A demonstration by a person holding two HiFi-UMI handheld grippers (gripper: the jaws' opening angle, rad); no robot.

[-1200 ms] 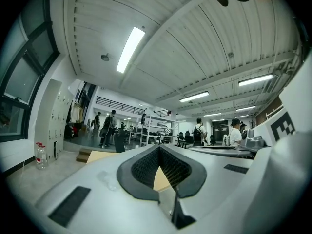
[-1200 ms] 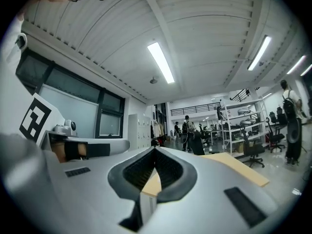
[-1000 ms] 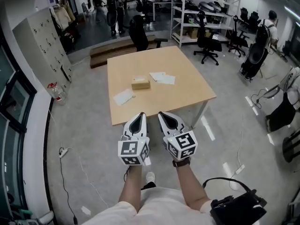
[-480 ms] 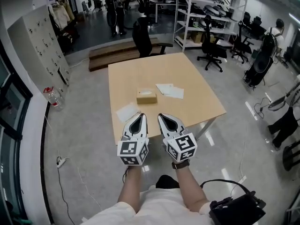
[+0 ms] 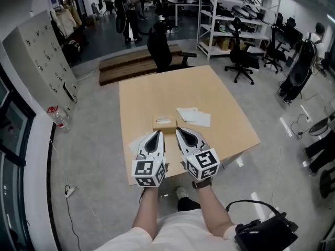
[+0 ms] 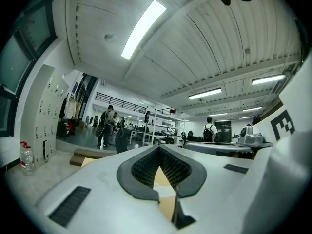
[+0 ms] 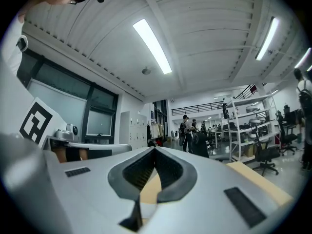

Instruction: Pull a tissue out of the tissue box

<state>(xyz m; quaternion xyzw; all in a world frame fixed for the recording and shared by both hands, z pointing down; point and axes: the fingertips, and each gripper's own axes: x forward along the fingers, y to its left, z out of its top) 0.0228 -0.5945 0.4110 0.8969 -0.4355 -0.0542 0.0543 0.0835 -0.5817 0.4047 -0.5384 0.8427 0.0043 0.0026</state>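
- You have walked up to the table [image 5: 157, 90]: a second ago it lay well ahead of you with bare floor between, and now both grippers hang over its near edge.
- The tissue box [image 5: 164, 122] has gone from far ahead to just beyond your jaw tips, near the middle of the tabletop. A pale bit of tissue shows at the slot on top.
- Your left gripper [image 5: 155, 136] looks unchanged: jaws together at the tips, nothing between them.
- Your right gripper [image 5: 180, 132] is the same, jaws closed and empty, side by side with the left.
- For the task, this reads as the approach nearly finished. The box is untouched, no tissue is pulled yet, and you will likely need to part one pair of jaws before reaching for the slot.
- Count: one tissue box, one table, two grippers.
- Loose tissue sheets: a pile of at least two overlapping ones [image 5: 194, 117] to the right of the box, and one more sheet [image 5: 132, 144] at the left, partly hidden by your left gripper.
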